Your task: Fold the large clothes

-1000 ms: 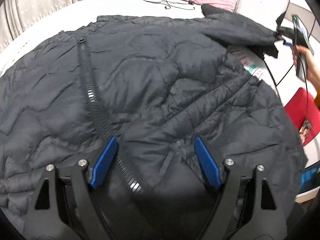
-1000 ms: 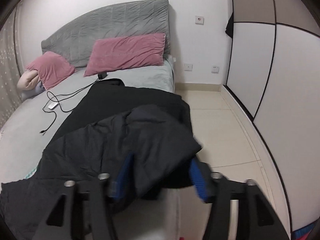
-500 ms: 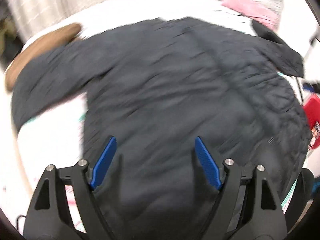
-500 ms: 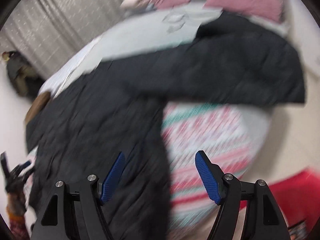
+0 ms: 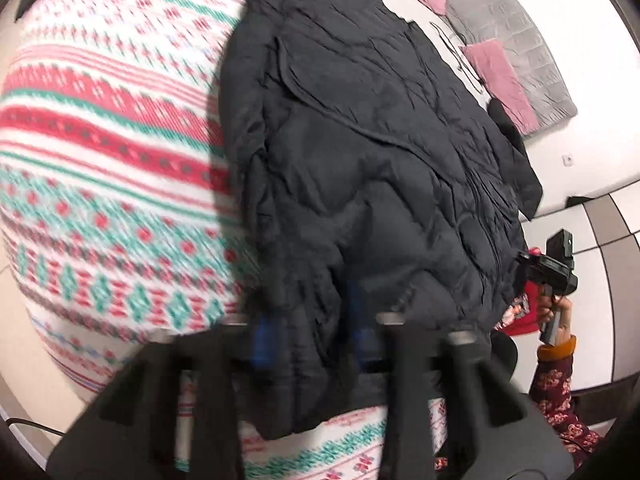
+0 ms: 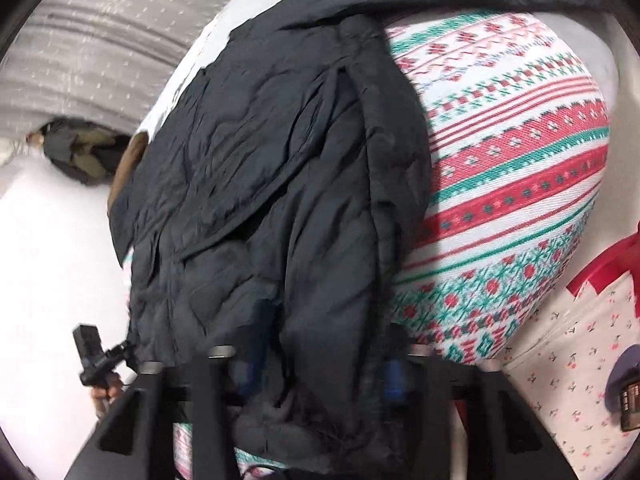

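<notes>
A large black quilted jacket [image 5: 380, 152] lies across the bed and hangs over its patterned edge; it also shows in the right wrist view [image 6: 272, 184]. My left gripper [image 5: 312, 336] has its blue pads [image 5: 262, 340] close on either side of a bunched fold at the jacket's hem. My right gripper [image 6: 316, 368] straddles another part of the hem, its blue pads [image 6: 390, 376] wider apart with cloth bulging between them. Both grippers are blurred. The other gripper appears in each view, at the jacket's far side [image 5: 554, 268] [image 6: 98, 360].
The bed is covered with a red, green and white patterned blanket [image 5: 104, 152], also in the right wrist view [image 6: 516, 168]. Pink pillows [image 5: 500, 76] and a grey headboard [image 5: 516, 24] lie far off. A red bag [image 6: 600, 276] and floral fabric [image 6: 572, 364] sit beside the bed.
Both grippers swung down to the jacket's hem at the bed's edge. The left jaws narrowed onto a fold of cloth; the right jaws now have cloth between them.
</notes>
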`<action>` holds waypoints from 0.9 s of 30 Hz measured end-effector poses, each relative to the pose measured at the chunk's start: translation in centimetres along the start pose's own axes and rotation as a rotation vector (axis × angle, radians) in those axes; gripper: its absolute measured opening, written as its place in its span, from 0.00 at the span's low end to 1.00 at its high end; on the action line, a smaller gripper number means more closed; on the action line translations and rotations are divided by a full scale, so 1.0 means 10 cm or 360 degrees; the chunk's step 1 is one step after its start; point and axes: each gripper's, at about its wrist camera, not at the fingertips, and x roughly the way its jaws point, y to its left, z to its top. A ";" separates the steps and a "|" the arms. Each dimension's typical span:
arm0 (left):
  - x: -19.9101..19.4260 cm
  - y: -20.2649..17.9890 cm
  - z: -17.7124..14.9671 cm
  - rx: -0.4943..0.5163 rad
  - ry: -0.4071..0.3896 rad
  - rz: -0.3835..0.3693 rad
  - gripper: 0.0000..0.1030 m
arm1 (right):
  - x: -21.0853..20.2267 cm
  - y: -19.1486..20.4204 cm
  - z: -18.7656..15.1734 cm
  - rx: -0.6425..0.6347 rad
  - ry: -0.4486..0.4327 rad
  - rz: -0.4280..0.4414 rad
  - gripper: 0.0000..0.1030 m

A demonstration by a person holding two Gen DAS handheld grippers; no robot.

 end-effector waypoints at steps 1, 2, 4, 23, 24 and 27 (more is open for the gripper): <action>-0.03 -0.01 -0.01 -0.0016 -0.0016 0.0029 0.10 | -0.03 0.07 0.00 -0.0044 -0.0020 -0.0044 0.16; -0.09 -0.02 -0.03 -0.0040 -0.0053 0.0072 0.10 | -0.07 0.13 0.01 -0.0070 -0.0044 -0.0066 0.11; -0.21 -0.05 -0.07 -0.0035 -0.0104 0.0144 0.10 | -0.22 0.26 0.00 -0.0157 -0.0135 -0.0111 0.09; -0.62 -0.08 0.42 0.0066 -0.0434 0.0645 0.79 | -0.42 0.94 0.40 -0.0335 -0.0361 -0.0696 0.67; -0.64 -0.02 0.48 0.0025 -0.0454 0.0638 0.80 | -0.39 1.05 0.46 -0.0350 -0.0377 -0.0682 0.68; -0.74 0.19 0.72 -0.0138 -0.0538 0.0631 0.80 | -0.29 1.41 0.59 -0.0417 -0.0425 -0.0657 0.70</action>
